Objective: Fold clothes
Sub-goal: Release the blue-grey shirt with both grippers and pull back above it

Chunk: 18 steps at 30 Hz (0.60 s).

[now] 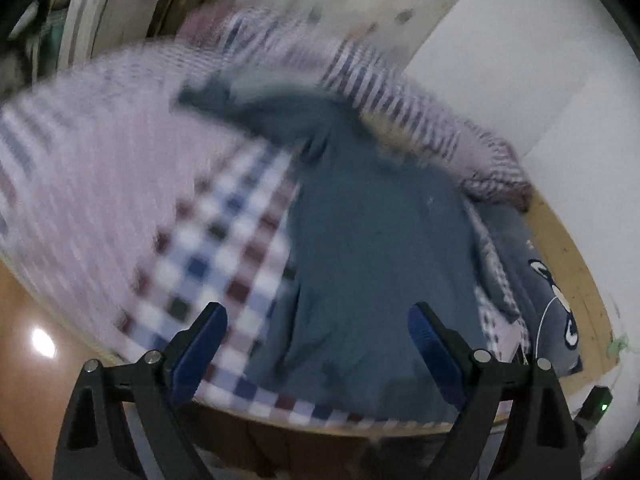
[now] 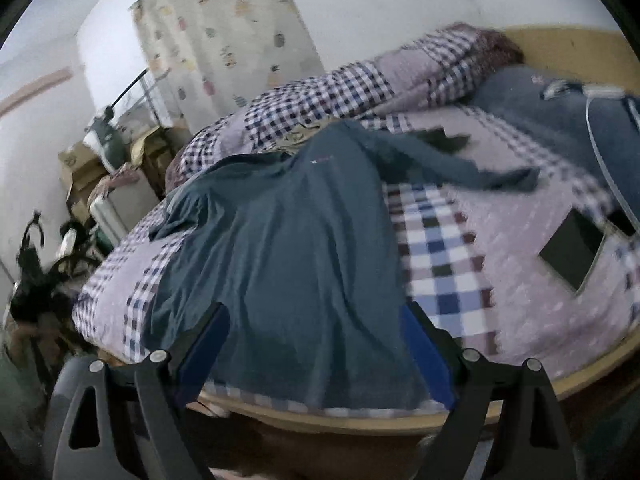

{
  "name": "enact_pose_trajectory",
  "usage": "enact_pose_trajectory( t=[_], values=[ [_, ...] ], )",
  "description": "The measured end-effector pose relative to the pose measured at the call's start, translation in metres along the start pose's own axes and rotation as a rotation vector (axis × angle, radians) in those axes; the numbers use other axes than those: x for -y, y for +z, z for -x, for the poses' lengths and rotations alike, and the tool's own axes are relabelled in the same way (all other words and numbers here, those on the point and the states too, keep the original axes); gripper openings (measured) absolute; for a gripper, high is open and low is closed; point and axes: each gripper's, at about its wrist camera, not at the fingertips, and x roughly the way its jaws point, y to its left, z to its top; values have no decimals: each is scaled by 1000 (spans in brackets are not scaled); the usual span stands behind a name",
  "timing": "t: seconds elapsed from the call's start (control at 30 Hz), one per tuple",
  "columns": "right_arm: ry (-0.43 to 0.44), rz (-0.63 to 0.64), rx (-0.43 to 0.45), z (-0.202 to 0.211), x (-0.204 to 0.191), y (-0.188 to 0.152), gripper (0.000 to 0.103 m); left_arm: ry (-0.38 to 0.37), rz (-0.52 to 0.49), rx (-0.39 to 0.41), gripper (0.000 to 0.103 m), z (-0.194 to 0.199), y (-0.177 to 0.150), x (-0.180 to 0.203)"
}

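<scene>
Both tools, left [image 1: 318, 330] and right [image 2: 316, 332], are hovering spread and empty over the teal long-sleeved shirt [image 2: 288, 220] lying flat on the bed [image 2: 460, 248] (presumably laid out for folding).

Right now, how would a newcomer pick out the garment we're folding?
Start at the bed with the checked pink quilt. Spread flat across it, hem at the near edge, lies a teal long-sleeved shirt. It is the only plain fabric there; the grey pillow by the headboard carries a cartoon print.
</scene>
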Motion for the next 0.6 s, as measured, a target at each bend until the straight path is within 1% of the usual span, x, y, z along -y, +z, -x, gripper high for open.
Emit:
enact_pose_trajectory(
  t=[0.03,0.13,0.17,0.2,0.23,0.27,0.3,0.33,0.4,0.43,0.47,0.5,0.53,0.57,0.6],
  values=[
    [-10,-13,-9,-7,2,-2,90,8,23,-26,94,-15,-3,-6],
    [-88,-26,-55,-23,12,-6,89,60,25,-62,94,-44,-12,-19],
    [-109,-40,-67,-26,17,-7,89,75,9,-61,90,-50,-16,-21],
    [-124,-64,-76,-27,25,-6,86,93,-9,-59,80,-55,-22,-24],
    [-138,-88,-84,-28,32,-6,82,117,-12,-74,73,-60,-26,-27],
    [-152,-112,-100,-30,40,-6,79,136,-2,-100,55,-67,-28,-31],
    [-163,-135,-126,-33,47,-7,70,136,12,-119,42,-71,-28,-35],
    [-174,-158,-151,-37,54,-8,60,137,22,-119,42,-72,-28,-37],
    [-197,-170,-209,-47,61,-10,56,134,34,-116,42,-73,-27,-40],
    [-204,-155,-235,-53,60,-12,56,123,38,-129,41,-76,-28,-40],
    [-207,-122,-256,-60,56,-13,56,111,43,-145,36,-79,-28,-40],
    [-210,-90,-278,-66,52,-14,56,105,43,-158,24,-83,-28,-41],
    [-212,-57,-299,-72,48,-16,56,103,43,-166,17,-87,-28,-41],
    [-214,-24,-321,-79,43,-17,56,100,50,-172,6,-89,-30,-41],
    [-222,-2,-338,-84,41,-19,56,87,69,-162,4,-86,-32,-45]
  ],
)
